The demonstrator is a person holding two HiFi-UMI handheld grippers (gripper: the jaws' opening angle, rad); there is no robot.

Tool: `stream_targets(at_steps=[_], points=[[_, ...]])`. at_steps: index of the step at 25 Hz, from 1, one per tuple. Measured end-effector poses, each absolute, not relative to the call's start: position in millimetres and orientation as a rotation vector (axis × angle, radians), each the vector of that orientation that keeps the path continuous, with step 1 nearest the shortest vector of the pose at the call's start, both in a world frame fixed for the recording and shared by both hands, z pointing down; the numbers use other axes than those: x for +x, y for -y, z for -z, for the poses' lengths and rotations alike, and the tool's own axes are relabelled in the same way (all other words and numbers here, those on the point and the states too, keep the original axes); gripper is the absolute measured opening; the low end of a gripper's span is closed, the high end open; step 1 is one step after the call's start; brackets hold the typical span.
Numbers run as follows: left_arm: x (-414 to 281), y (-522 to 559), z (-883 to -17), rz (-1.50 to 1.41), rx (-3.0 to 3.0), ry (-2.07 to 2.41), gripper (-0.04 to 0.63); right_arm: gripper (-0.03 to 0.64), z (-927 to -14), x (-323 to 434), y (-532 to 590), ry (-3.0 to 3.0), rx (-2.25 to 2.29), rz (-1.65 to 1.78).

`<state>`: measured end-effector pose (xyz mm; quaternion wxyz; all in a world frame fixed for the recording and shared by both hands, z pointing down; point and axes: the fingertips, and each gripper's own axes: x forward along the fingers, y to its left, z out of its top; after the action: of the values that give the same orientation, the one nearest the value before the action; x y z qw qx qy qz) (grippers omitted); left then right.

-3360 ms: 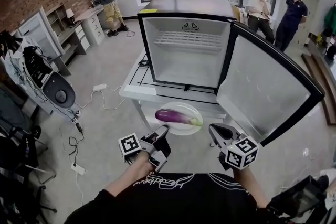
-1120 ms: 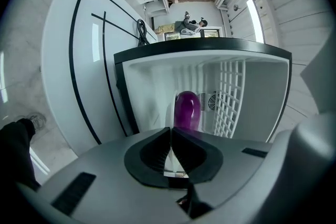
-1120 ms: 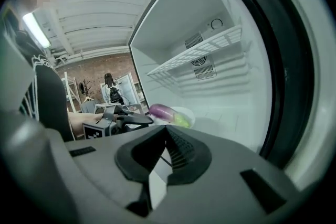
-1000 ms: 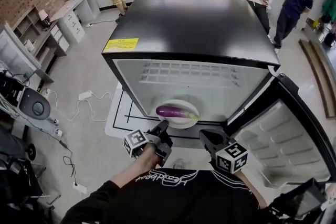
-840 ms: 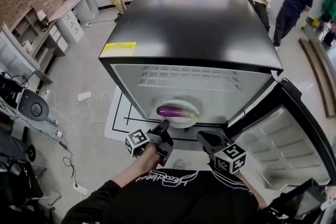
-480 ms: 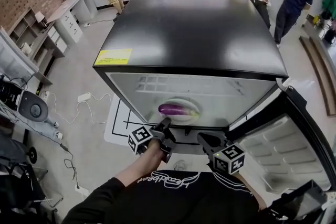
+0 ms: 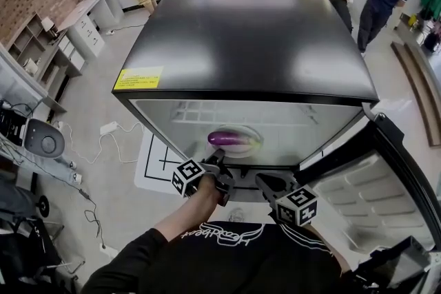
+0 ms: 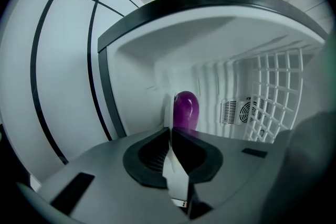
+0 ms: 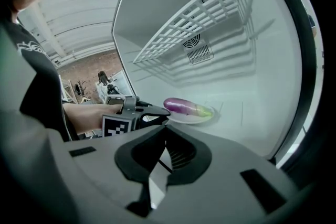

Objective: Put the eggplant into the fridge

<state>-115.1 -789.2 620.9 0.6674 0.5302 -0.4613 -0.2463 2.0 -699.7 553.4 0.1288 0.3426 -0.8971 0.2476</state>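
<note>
A purple eggplant with a green stem end lies on a white plate just inside the open black fridge, low over its white floor. My left gripper is shut on the plate's near rim. In the left gripper view the eggplant shows straight past the closed tips of the left gripper. My right gripper hangs to the right in front of the opening, jaws together and nothing in them. The right gripper view shows the eggplant, the plate and the left gripper at its rim.
The fridge door stands open at the right. A white wire shelf spans the upper inside, with a fan vent on the back wall. A white table with black lines carries the fridge. Several people stand behind it.
The left gripper has carried the plate with the eggplant from the table in front into the fridge opening. The right gripper has sunk a little beside it.
</note>
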Motion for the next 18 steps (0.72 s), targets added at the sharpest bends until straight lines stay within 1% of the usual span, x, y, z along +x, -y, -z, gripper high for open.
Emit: stream_targets(at_steps=[13, 18], points=[[-110.7, 801.1, -626.0, 0.452, 1.224, 1.096, 0.022, 0.008, -549.1, 1.1, 707.8, 2.593, 0.986, -0.743], [-104.6, 800.9, -620.3, 0.414, 1.256, 1.067, 0.138, 0.008, -543.9, -6.4, 707.1, 2.607, 0.945, -0.798]])
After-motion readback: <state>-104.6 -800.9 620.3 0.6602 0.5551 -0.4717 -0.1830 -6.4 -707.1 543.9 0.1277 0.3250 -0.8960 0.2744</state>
